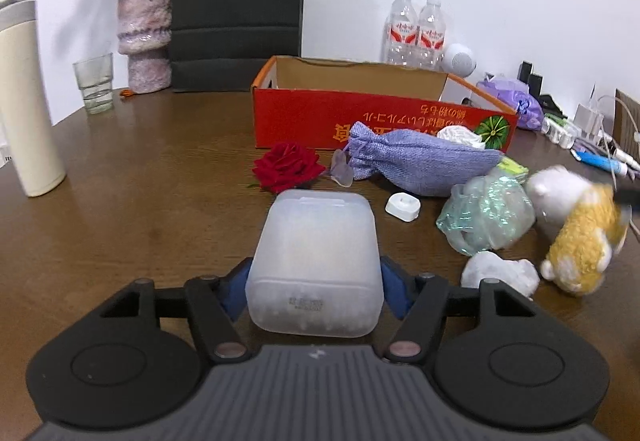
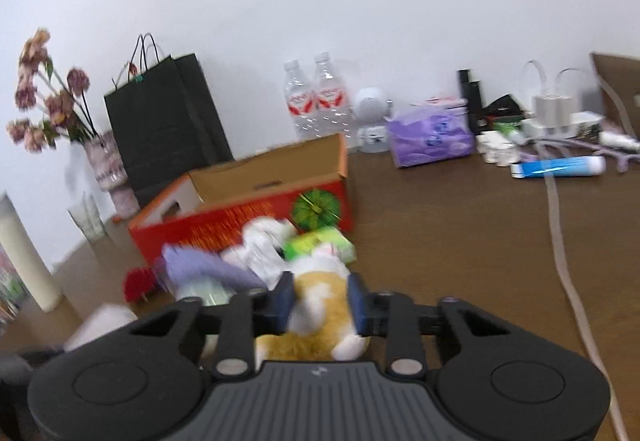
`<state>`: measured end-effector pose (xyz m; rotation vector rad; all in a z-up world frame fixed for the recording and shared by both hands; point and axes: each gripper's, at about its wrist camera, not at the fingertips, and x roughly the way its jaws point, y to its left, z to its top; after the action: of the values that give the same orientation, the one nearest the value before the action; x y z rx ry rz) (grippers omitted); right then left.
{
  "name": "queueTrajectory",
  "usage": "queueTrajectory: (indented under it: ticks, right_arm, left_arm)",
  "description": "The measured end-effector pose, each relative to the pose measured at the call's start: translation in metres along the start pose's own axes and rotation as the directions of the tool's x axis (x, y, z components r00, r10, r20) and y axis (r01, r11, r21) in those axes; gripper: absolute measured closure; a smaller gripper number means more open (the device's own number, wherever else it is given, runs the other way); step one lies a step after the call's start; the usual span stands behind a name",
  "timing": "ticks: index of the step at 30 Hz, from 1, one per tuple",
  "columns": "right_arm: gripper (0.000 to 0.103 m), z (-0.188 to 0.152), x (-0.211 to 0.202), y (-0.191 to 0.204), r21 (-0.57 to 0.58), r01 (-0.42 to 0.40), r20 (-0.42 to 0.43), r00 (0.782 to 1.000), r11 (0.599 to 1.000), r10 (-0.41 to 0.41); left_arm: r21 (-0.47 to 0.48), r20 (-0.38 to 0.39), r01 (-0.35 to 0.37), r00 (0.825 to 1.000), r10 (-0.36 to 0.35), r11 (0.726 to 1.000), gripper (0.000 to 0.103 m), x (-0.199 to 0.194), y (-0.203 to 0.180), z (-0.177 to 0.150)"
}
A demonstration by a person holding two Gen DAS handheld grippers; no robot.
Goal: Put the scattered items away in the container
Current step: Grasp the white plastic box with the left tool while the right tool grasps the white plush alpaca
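Note:
My left gripper (image 1: 315,281) is shut on a frosted white plastic box (image 1: 316,261), held just above the table in front of the open red cardboard box (image 1: 360,121). My right gripper (image 2: 320,305) is shut on a yellow and white plush toy (image 2: 316,297), which shows blurred in the left wrist view (image 1: 576,237) at the right. Between me and the red box (image 2: 240,217) lie a red rose (image 1: 288,166), a purple drawstring pouch (image 1: 416,161), a small white case (image 1: 403,206), a crinkled clear wrapper (image 1: 488,215) and a white lump (image 1: 500,273).
A white tumbler (image 1: 28,101), a glass (image 1: 94,83), a vase of dried flowers (image 1: 144,37) and a black paper bag (image 1: 236,9) stand at the back left. Two water bottles (image 1: 416,31), a purple tissue pack (image 2: 430,137), a blue tube (image 2: 560,166) and cables (image 2: 560,241) are at the right.

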<state>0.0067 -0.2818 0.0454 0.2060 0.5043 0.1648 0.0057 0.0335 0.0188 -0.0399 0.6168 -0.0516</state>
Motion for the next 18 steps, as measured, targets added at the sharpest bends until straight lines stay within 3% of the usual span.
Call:
queueTrajectory:
  ticks: [4, 6, 7, 8, 9, 11, 13, 15, 17, 18]
  right_arm:
    - [0.08, -0.029, -0.015, 0.013, -0.14, 0.0, -0.062, 0.998, 0.99, -0.009]
    - [0.079, -0.029, -0.021, 0.007, -0.08, -0.077, -0.119, 0.991, 0.994, 0.067]
    - [0.078, -0.024, -0.027, -0.001, -0.018, -0.11, -0.107, 0.988, 0.994, 0.107]
    - [0.065, -0.015, -0.03, -0.013, 0.057, -0.133, -0.076, 0.988, 0.989, 0.137]
    - [0.036, -0.005, -0.028, -0.027, 0.13, -0.142, -0.056, 0.987, 0.981, 0.15]
    - [0.011, 0.01, -0.008, -0.052, 0.259, -0.147, -0.064, 0.984, 0.955, 0.169]
    - [0.02, 0.025, 0.024, -0.07, 0.335, -0.162, -0.114, 0.971, 0.928, 0.21]
    - [0.024, 0.033, 0.057, -0.074, 0.31, -0.187, -0.196, 0.947, 0.932, 0.255]
    - [0.025, 0.032, 0.084, -0.077, 0.319, -0.149, -0.263, 0.935, 0.936, 0.239]
    - [0.03, 0.031, 0.091, -0.077, 0.31, -0.174, -0.266, 0.928, 0.935, 0.261]
  left_arm:
    - [0.006, 0.019, 0.014, 1.0, -0.014, 1.0, 0.037, -0.013, -0.003, -0.002]
    - [0.022, 0.024, 0.019, 1.0, -0.02, 1.0, 0.037, -0.018, -0.007, -0.002]
    - [0.026, 0.029, 0.023, 0.999, -0.024, 0.999, 0.037, -0.021, -0.009, -0.002]
    - [0.029, 0.035, 0.026, 0.999, -0.027, 0.999, 0.037, -0.023, -0.009, -0.003]
    - [0.029, 0.037, 0.028, 0.999, -0.029, 0.999, 0.037, -0.024, -0.01, -0.003]
    - [0.022, 0.037, 0.027, 0.999, -0.028, 0.999, 0.037, -0.025, -0.011, -0.003]
    - [0.024, 0.034, 0.026, 0.999, -0.027, 0.999, 0.037, -0.024, -0.012, -0.005]
    - [0.029, 0.03, 0.021, 0.999, -0.022, 0.999, 0.037, -0.024, -0.013, -0.008]
    - [0.029, 0.025, 0.016, 1.0, -0.016, 0.999, 0.037, -0.026, -0.012, -0.012]
    - [0.03, 0.018, 0.009, 1.0, -0.01, 1.0, 0.037, -0.026, -0.011, -0.014]
